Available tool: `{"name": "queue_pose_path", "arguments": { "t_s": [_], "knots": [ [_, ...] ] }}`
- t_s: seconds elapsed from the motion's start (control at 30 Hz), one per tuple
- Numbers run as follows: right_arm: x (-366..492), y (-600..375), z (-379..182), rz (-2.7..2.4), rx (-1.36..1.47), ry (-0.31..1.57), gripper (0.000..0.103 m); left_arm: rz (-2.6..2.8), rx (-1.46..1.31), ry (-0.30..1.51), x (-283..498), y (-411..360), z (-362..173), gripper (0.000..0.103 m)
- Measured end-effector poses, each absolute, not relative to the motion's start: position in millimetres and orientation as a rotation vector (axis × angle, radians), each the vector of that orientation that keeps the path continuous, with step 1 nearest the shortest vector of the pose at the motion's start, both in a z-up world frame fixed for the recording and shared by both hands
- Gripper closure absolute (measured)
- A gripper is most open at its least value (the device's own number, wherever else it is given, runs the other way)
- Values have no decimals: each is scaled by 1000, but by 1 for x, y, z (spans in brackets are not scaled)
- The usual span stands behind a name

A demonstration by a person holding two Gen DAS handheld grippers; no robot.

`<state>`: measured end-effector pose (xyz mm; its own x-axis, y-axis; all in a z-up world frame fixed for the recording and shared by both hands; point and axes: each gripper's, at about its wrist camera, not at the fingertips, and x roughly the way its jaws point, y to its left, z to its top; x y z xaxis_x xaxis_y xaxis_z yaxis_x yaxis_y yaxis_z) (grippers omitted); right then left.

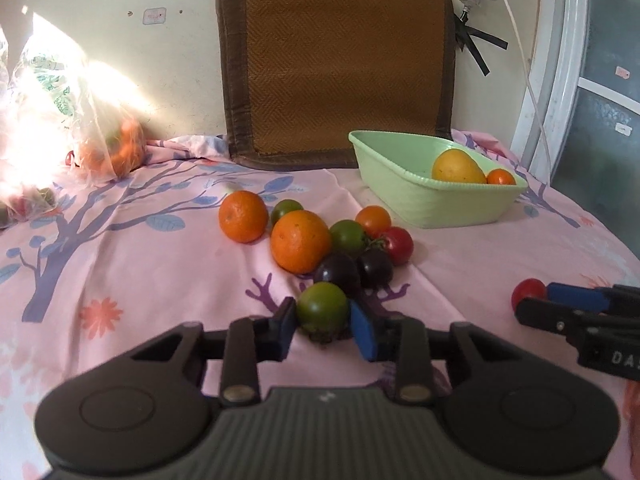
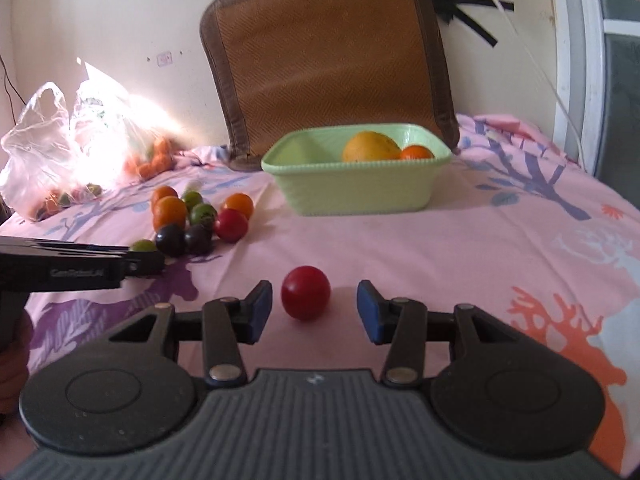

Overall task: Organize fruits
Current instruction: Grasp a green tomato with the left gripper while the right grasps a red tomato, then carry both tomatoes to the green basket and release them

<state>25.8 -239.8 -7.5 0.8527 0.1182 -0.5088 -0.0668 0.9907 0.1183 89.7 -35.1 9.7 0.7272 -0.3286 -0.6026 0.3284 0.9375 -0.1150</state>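
Short of the green basket (image 2: 352, 196): left gripper (image 1: 323, 326) pinches a green tomato (image 1: 322, 307) for lifting; right gripper (image 2: 314, 306), fingers spread, straddles a red tomato (image 2: 305, 293).

Daylit, soft, washed out at left.
Hard sun patch on the wall (image 1: 120, 40) and plastic bag (image 2: 52, 152), blown to white glare in both views, hiding the bag's contents. Elsewhere even and fairly bright, with faint shadows under the fruit on the pink cloth (image 2: 400, 248). Slightly hazy throughout, blurrier toward the rims. Strong fisheye bending of the door frame (image 1: 560, 60); dark vignette in the corners.
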Motion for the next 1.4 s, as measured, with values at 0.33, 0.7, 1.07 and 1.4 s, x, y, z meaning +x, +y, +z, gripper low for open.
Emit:
{"name": "queue_pose_path", "arguments": {
  "t_s": [0.33, 0.7, 1.07, 1.4],
  "knots": [
    [12, -218, -5, 223, 66, 545, 73, -422, -58, 668, 40, -15, 17, 74],
    [-17, -162, -12, 329, -93, 523, 71, -337, -20, 650, 10, -16, 10, 73],
    [-20, -161, -15, 316, -101, 518, 71, -319, -6, 638, 7, -17, 8, 73],
    [-20, -160, -15, 319, -101, 518, 71, -332, -13, 636, 6, -16, 8, 70]
  ]
}}
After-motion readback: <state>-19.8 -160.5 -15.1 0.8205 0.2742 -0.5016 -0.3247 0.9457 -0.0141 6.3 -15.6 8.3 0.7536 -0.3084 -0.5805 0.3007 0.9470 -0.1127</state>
